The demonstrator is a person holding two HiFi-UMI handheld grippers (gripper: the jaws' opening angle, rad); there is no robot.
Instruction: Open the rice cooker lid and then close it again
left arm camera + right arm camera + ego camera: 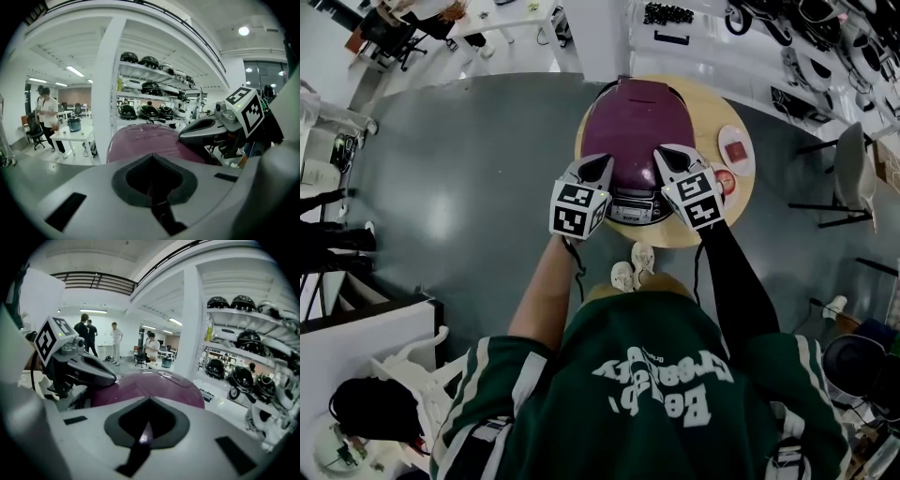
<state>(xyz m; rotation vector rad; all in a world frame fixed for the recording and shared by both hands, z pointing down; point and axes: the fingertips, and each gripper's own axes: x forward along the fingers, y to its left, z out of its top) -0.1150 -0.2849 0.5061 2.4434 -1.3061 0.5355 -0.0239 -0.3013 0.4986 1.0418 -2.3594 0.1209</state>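
A rice cooker with a purple lid (633, 131) stands on a small round wooden table (736, 211); the lid is down. My left gripper (602, 163) rests at the lid's front left and my right gripper (662, 153) at its front right, both just above the silver control panel (633, 208). In the left gripper view the left gripper (152, 157) is shut with nothing in it, the purple lid (140, 140) lying just beyond. The right gripper (149, 401) is likewise shut over the lid (154, 383). Each gripper view shows the other gripper alongside.
A small white dish (735, 150) with something red lies at the table's right edge. A chair (848, 173) stands to the right. Shelves of black rice cookers (150, 112) and a white pillar (103, 93) rise behind. People (101, 341) stand far off.
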